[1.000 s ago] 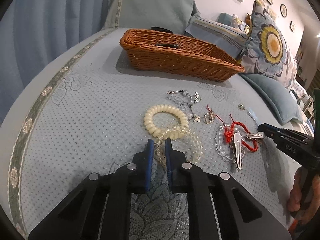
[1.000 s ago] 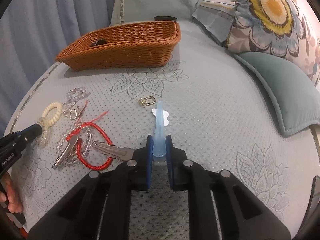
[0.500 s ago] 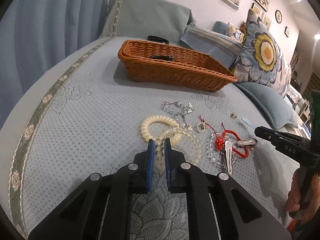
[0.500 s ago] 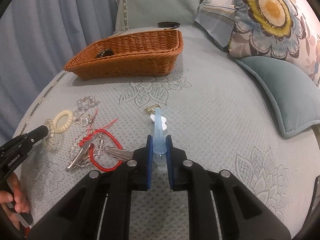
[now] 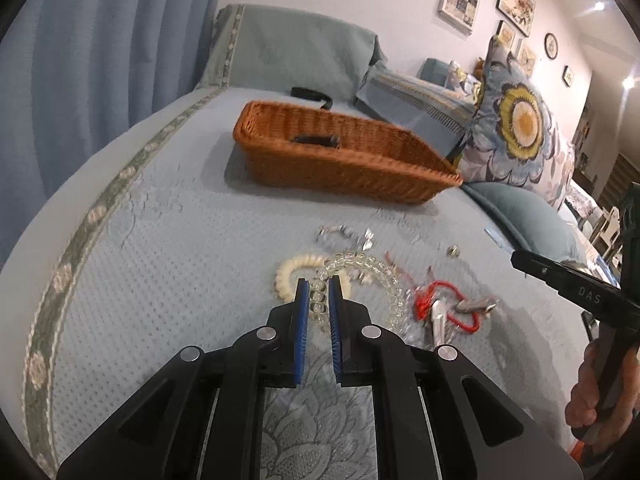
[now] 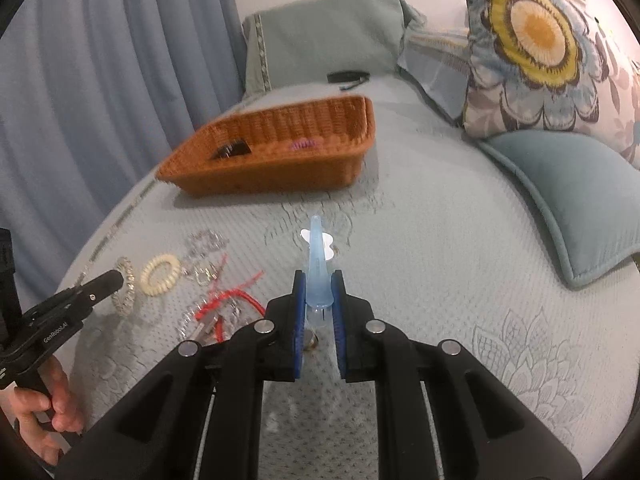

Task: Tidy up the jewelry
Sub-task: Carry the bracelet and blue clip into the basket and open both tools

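Observation:
My left gripper point(image 5: 319, 286) is shut on a clear beaded bracelet point(image 5: 372, 268), whose loop hangs to the right over the bedspread. My right gripper point(image 6: 319, 280) is shut on a light blue hair clip point(image 6: 316, 248) that sticks out forward, held above the bed. A woven brown basket point(image 5: 344, 168) point(image 6: 272, 176) sits further back, with a black item point(image 6: 232, 150) and a pink item point(image 6: 304, 144) inside. Loose on the bed lie a cream coil hair tie point(image 5: 292, 270) point(image 6: 160, 280), a red cord point(image 5: 428, 300) point(image 6: 236, 296), a silver clip point(image 5: 438, 316) and a silver chain point(image 5: 340, 236) point(image 6: 206, 240).
A floral pillow point(image 5: 520, 120) point(image 6: 540, 40) and a teal cushion point(image 6: 560, 184) line the right side. Blue curtains hang on the left. A small black item point(image 5: 312, 94) lies beyond the basket. A small gold piece point(image 5: 453, 251) lies right of the jewelry pile.
The right gripper has risen with the blue clip, off the bedspread. The left gripper has tilted upward a little, and the bracelet's loop has lifted with it.

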{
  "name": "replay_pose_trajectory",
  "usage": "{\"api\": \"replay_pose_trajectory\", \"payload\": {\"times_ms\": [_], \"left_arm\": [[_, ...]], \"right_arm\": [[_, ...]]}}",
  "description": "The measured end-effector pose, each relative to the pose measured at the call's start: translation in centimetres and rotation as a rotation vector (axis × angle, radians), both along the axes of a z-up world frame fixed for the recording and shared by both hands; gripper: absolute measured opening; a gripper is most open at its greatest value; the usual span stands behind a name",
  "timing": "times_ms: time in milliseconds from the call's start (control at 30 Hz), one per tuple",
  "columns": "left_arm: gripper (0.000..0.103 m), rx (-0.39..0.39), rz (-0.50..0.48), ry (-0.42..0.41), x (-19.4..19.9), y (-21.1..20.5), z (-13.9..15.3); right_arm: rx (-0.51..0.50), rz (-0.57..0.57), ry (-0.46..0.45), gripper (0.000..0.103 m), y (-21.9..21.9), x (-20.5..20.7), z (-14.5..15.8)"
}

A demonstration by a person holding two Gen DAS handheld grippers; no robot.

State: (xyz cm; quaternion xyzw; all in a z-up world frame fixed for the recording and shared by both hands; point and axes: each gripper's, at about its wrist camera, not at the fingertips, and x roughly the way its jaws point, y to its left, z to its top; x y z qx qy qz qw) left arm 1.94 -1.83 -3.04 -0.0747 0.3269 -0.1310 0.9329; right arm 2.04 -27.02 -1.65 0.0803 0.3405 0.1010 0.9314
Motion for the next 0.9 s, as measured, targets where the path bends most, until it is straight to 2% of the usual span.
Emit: {"api": "replay_pose_trajectory", "payload": {"times_ms": [167, 300, 467, 567, 733, 867, 900], "left_arm": [[0.008, -0.027, -0.01, -0.044, 2.1, 0.1, 3.1], [0.008, -0.042, -0.038, -0.093, 5.9, -0.9, 6.0], [0.008, -0.002, -0.043, -0.097, 11.6, -2.1, 7.2], [0.008, -0.007, -0.063, -0.06, 15.5, -2.8, 6.8], [0.008, 0.001, -0.094, -0.02, 19.3, -4.6, 5.9], [0.008, 0.044, -0.113, 0.006, 20.9, -6.2, 4.9], [0.008, 0.074, -0.119, 0.02, 21.2, -6.9, 4.4]], "right_arm": [[0.019, 0.009, -0.063, 0.011, 0.0, 1.9, 3.0], [0.02, 0.029, -0.081, 0.011, 0.6, 6.0, 5.1], [-0.011, 0.039, -0.071, 0.011, 2.0, 12.0, 6.2], [-0.015, 0.039, -0.039, 0.011, 2.7, 15.5, 6.0], [0.0, 0.037, 0.088, 0.011, 2.7, 21.3, 3.7], [-0.003, 0.042, 0.172, 0.011, 2.8, 23.6, 1.6], [-0.004, 0.043, 0.187, 0.011, 2.9, 24.0, 1.2]]}}
